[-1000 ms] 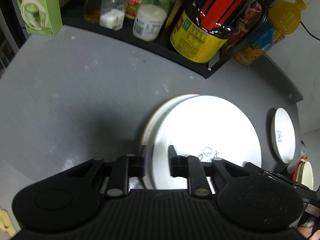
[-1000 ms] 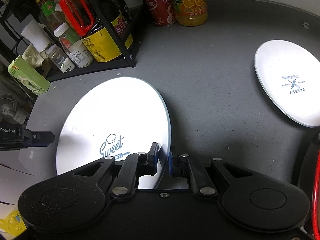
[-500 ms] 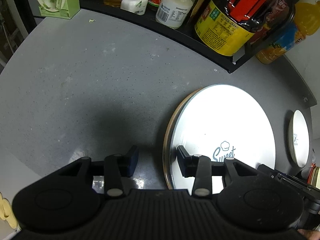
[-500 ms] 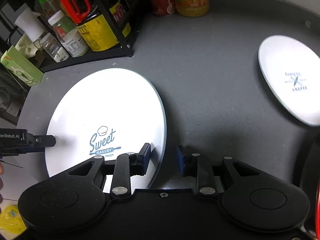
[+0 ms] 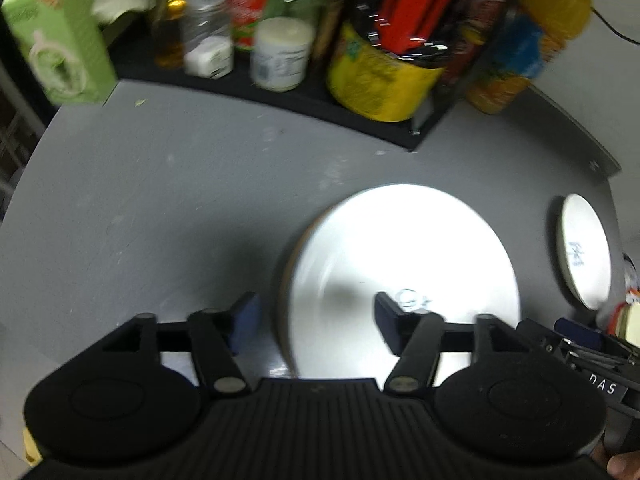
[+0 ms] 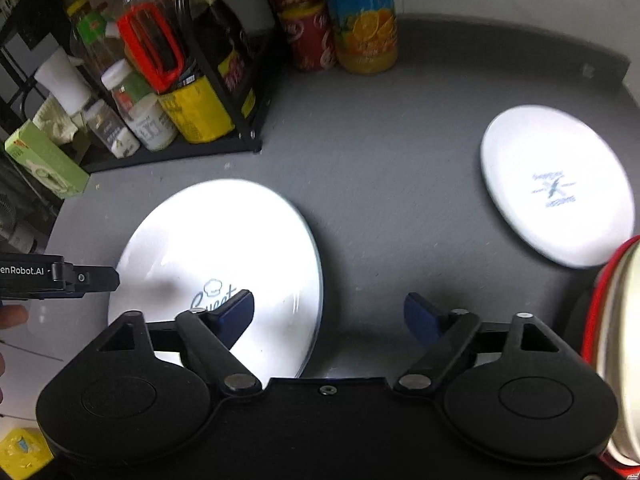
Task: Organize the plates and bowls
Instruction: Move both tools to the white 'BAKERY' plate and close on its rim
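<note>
A large white plate (image 6: pixel 224 256) lies flat on the grey surface (image 6: pixel 392 184). Beside its rim, the left claw (image 5: pixel 316 316) and right claw (image 6: pixel 328 312) both gape wide, holding nothing.

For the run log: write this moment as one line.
large plate: flat on counter, released | left tool: open, straddling its rim | right tool: open, over its rim | small plate: apart, untouched

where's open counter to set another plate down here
Bare grey counter lies between the big plate and the small plate, and left of the big plate below the green carton. The black rack of bottles crowds the back.
</note>
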The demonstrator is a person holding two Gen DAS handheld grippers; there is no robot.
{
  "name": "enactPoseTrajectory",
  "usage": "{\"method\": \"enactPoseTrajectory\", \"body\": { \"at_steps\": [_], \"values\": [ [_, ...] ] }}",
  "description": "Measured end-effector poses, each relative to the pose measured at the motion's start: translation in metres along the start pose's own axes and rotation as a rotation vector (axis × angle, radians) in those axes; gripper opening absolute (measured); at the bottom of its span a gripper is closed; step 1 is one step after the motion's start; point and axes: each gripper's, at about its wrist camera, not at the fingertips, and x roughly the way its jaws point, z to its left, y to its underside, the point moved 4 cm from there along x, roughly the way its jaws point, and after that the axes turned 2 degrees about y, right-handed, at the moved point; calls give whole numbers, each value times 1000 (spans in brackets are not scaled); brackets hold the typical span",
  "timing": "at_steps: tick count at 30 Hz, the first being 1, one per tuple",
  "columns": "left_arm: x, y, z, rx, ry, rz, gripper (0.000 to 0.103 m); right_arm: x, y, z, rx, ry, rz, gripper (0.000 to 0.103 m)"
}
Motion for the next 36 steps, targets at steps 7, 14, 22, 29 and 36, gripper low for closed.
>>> {"method": "enactPoseTrajectory", "body": {
  "at_steps": [7,14,22,29,36],
  "values": [
    [-18,-10,-39,109,50,-43,86,-31,-6,-9,34,-22,-44,101],
    [-21,-5,-71,180,101,-46,100,-53,-6,-26,51,-4,-58,102],
    [-18,3,-114,224,133,-17,102,-81,-6,-54,45,18,-72,102],
    [-18,15,-148,227,161,-14,102,-98,-6,-80,36,-1,-88,102],
    [-13,19,-170,184,159,-12,102,-103,-14,-111,30,-7,-85,102]
  ]
}}
